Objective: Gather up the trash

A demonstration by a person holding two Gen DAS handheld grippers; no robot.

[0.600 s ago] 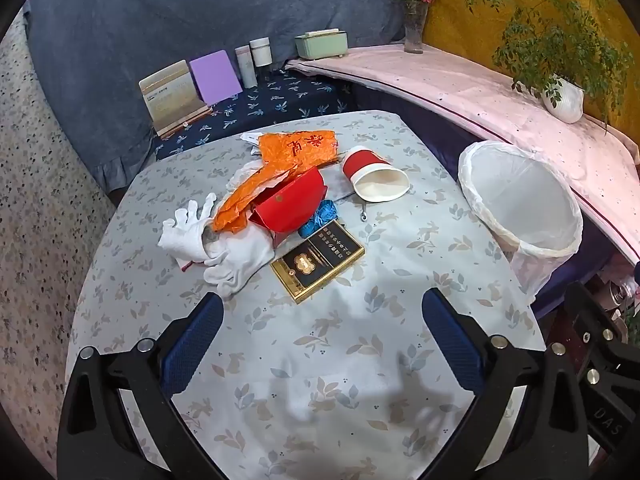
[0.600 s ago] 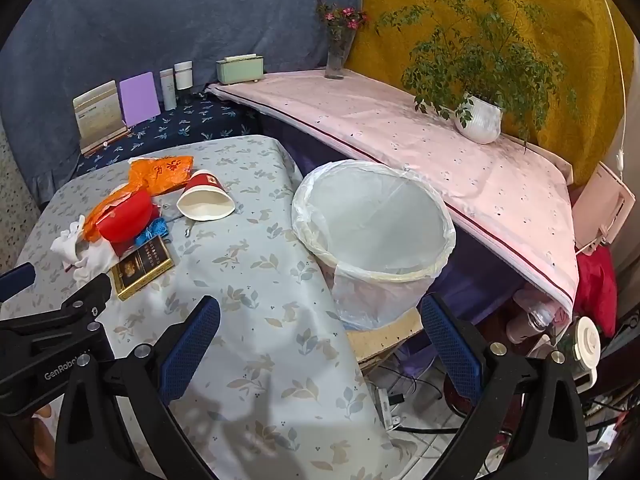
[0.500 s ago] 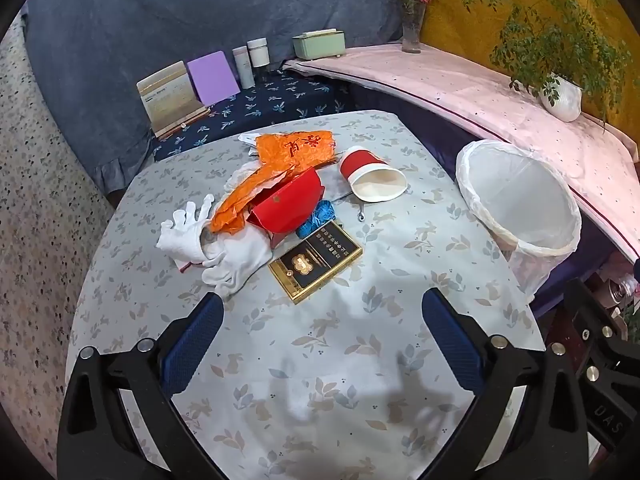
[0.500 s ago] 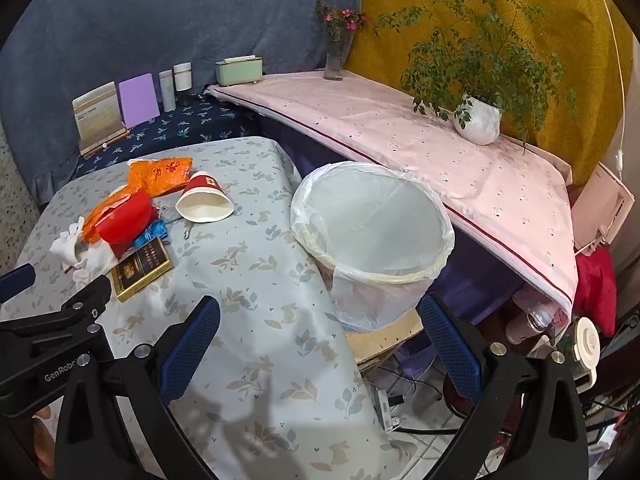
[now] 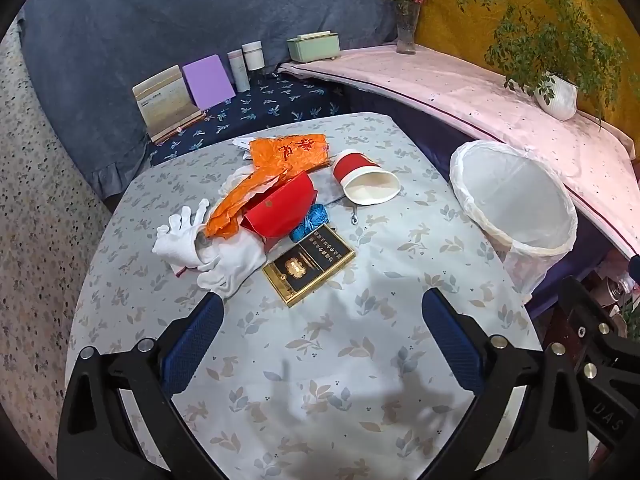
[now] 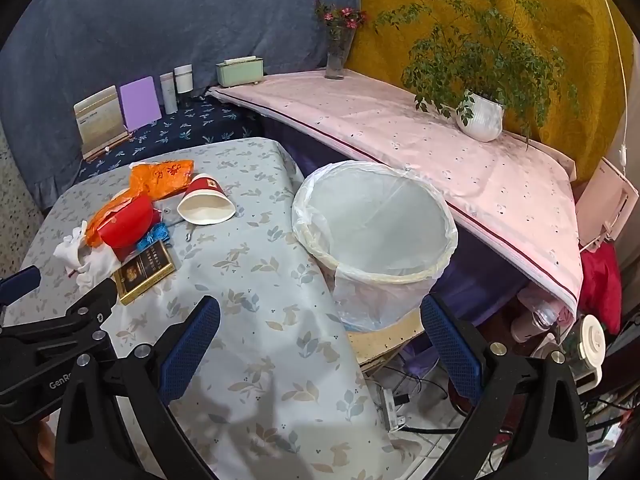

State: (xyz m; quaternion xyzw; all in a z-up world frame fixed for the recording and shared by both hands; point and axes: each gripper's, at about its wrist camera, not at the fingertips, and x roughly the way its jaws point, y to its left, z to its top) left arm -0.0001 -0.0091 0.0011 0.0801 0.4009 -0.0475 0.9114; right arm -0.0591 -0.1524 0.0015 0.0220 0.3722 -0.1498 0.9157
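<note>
Trash lies in a heap on the leaf-patterned table [image 5: 320, 380]: a tipped red paper cup [image 5: 366, 184], an orange wrapper [image 5: 280, 160], a red paper box [image 5: 280, 206], a blue scrap [image 5: 310, 220], white gloves [image 5: 208, 248] and a black-and-gold box [image 5: 308, 262]. A white-lined bin [image 5: 516, 208] stands off the table's right edge. My left gripper [image 5: 320, 340] is open and empty, near side of the heap. My right gripper [image 6: 320, 348] is open and empty, in front of the bin [image 6: 372, 224]; the cup [image 6: 206, 202] lies to its left.
A pink-covered shelf [image 6: 420, 140] runs behind the bin with a potted plant [image 6: 480, 116] and a flower vase [image 6: 336, 56]. Books, jars and a green box [image 5: 314, 46] stand on a dark-blue ledge at the back. Cables and clutter lie on the floor right of the table.
Both views have shifted only slightly; the left gripper has eased a little toward the heap. Nothing on the table has moved.
</note>
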